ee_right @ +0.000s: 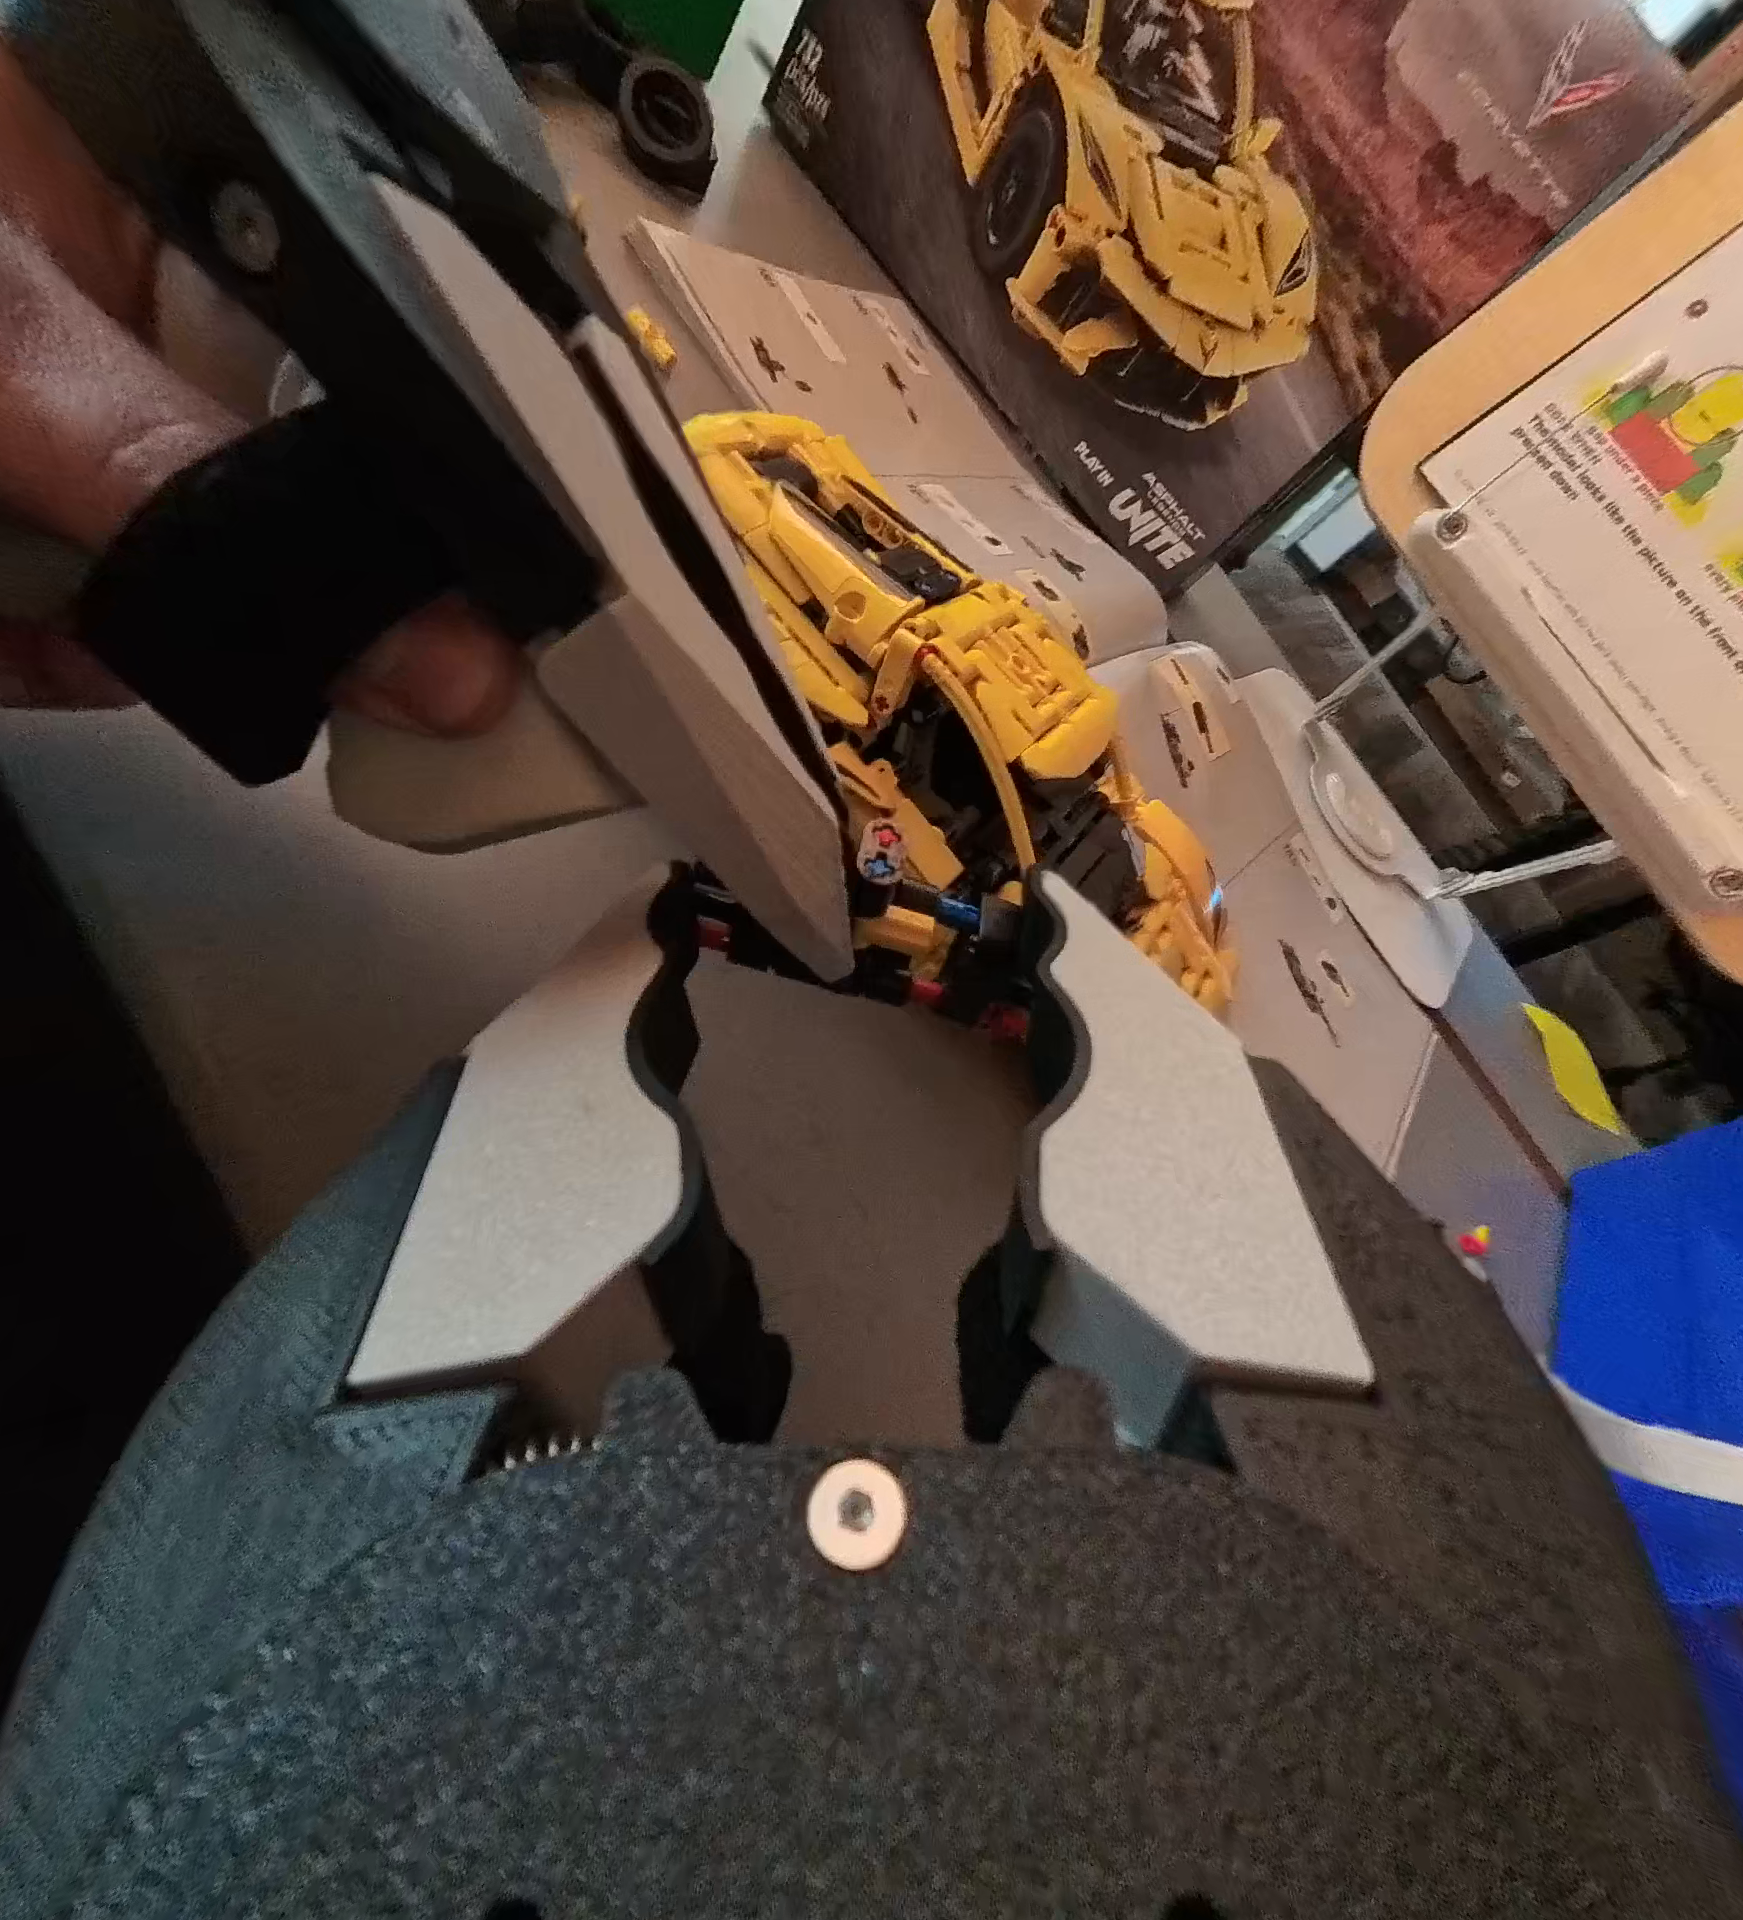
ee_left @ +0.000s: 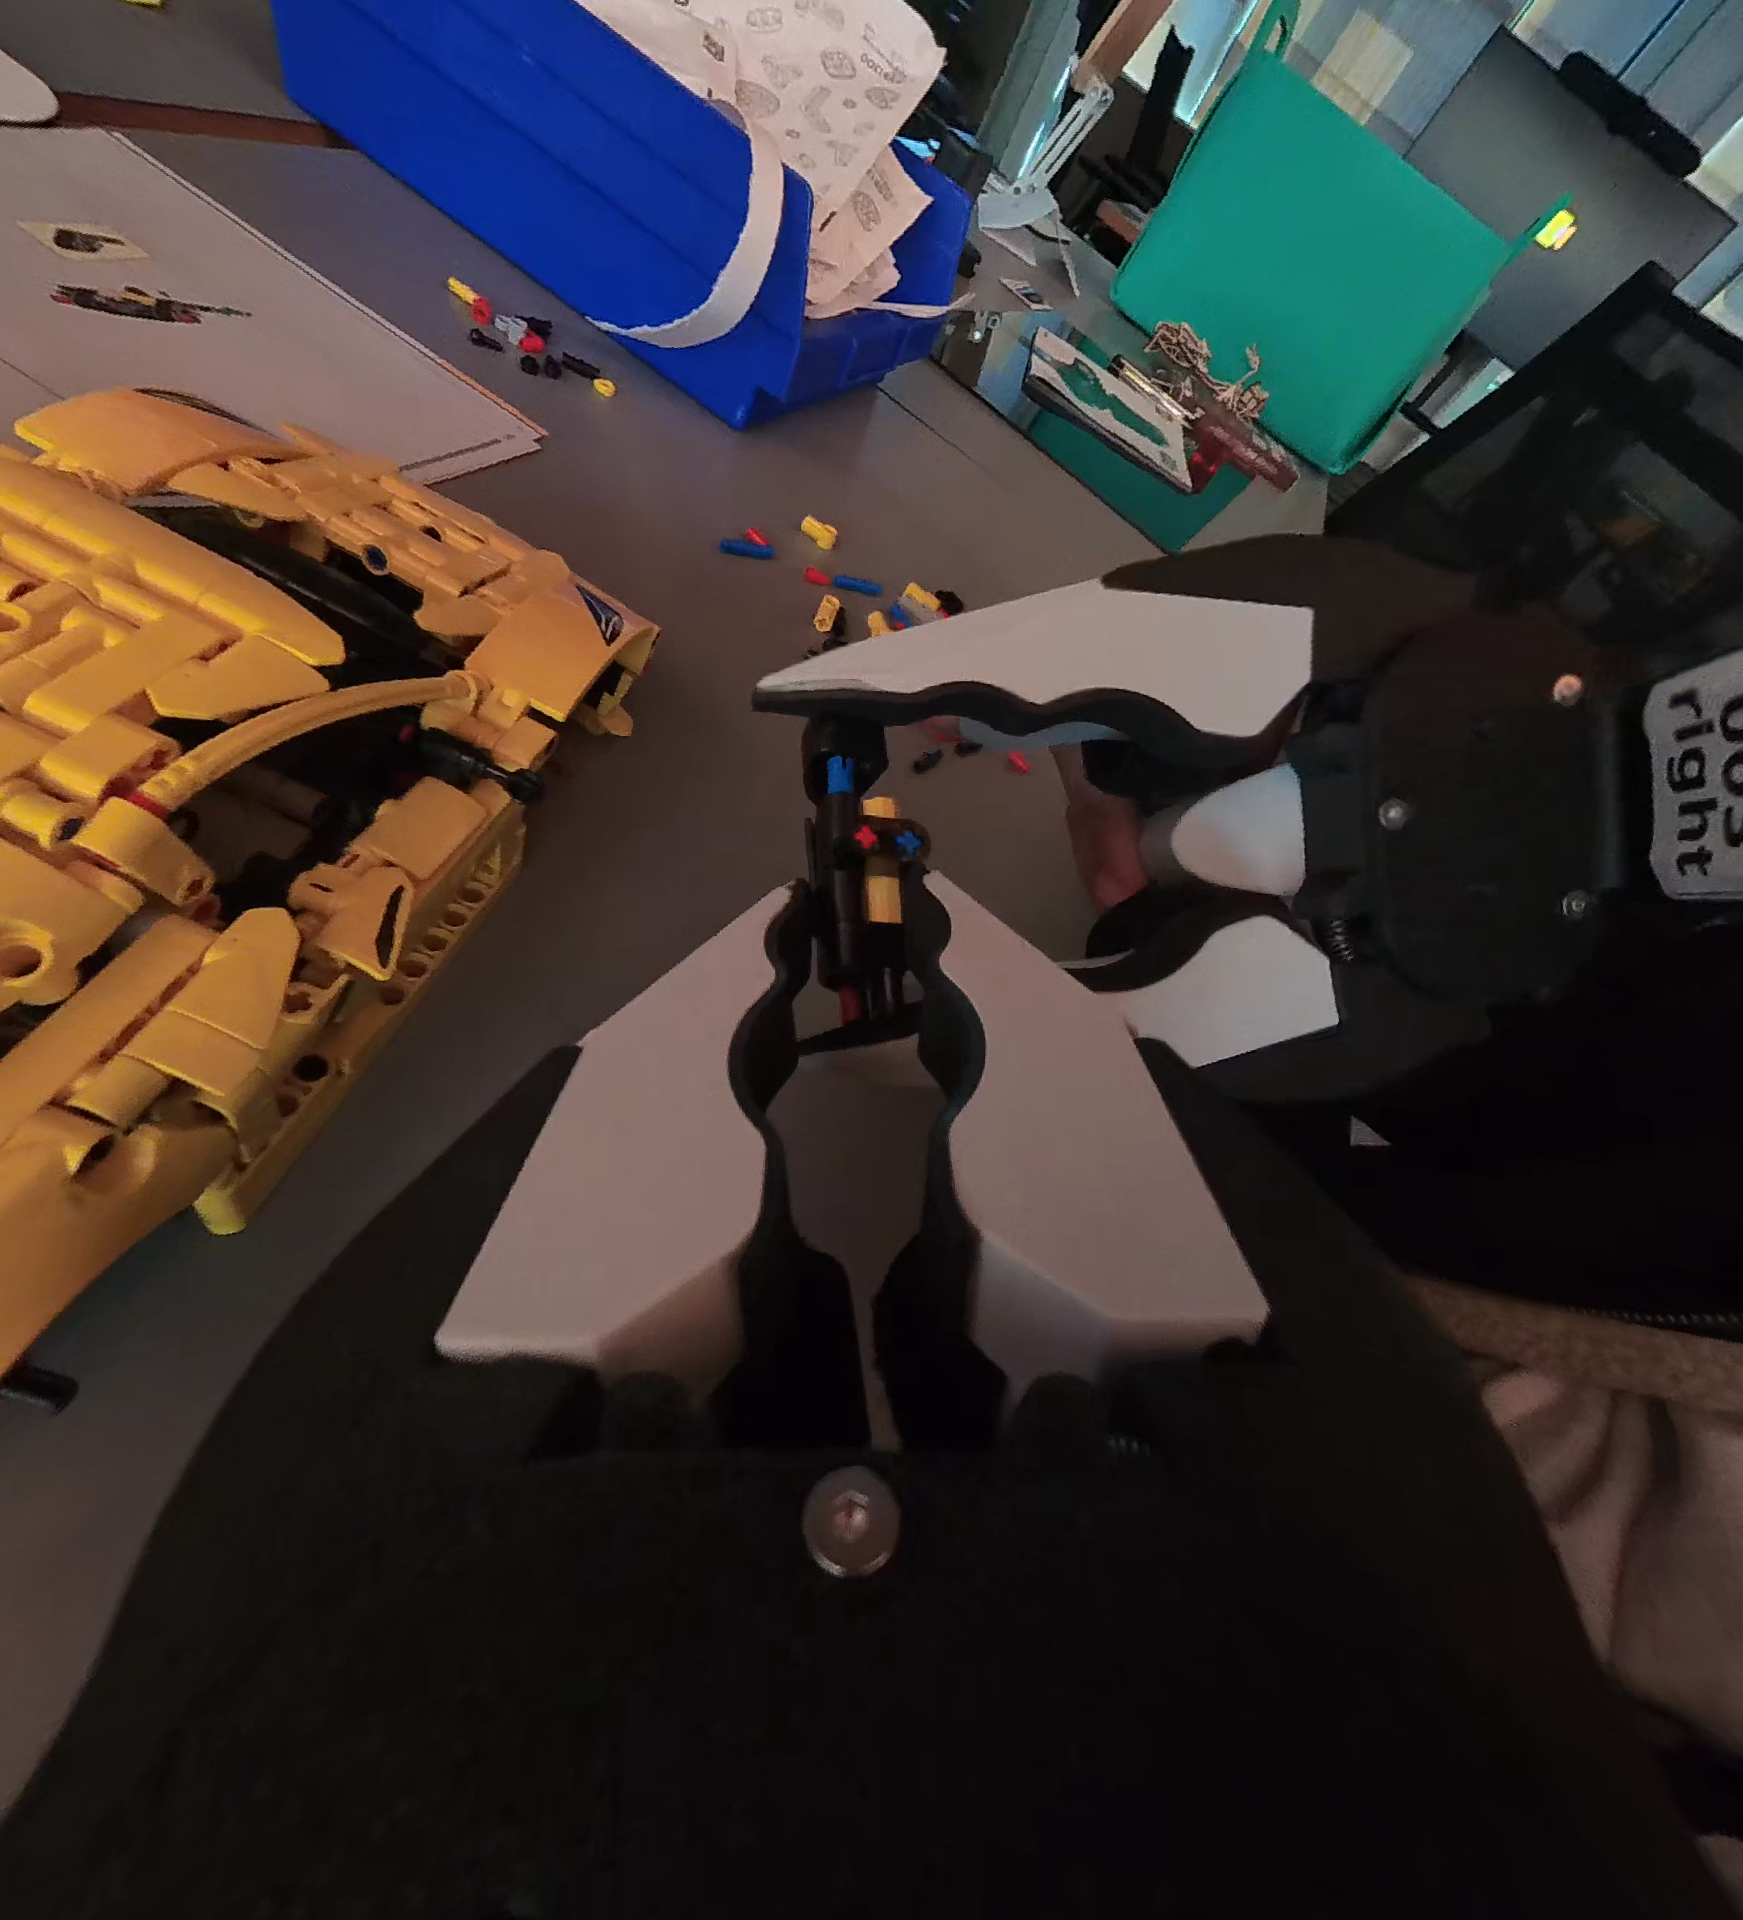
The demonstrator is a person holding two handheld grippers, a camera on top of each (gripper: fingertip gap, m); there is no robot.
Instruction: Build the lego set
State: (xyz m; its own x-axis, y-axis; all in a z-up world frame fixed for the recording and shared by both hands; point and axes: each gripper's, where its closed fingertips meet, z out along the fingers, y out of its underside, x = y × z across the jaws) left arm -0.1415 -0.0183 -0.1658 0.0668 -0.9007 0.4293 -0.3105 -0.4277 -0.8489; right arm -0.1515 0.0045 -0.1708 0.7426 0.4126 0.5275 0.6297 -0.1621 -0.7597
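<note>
Black sub-assembly with yellow, blue and red pins sits clamped in left gripper; right gripper, jaws apart, straddles its far end.

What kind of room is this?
Probably a shared workroom or lab rather than a home: a grey table holds a half-built yellow Lego car, a blue parts bin sits behind it, and more desks and clutter lie beyond.

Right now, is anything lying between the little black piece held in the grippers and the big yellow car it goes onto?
Nothing visible does. The small black-and-yellow lego sub-assembly is clamped in the left gripper, the right gripper touching its top. Only bare grey table separates it from the yellow lego car.
</note>
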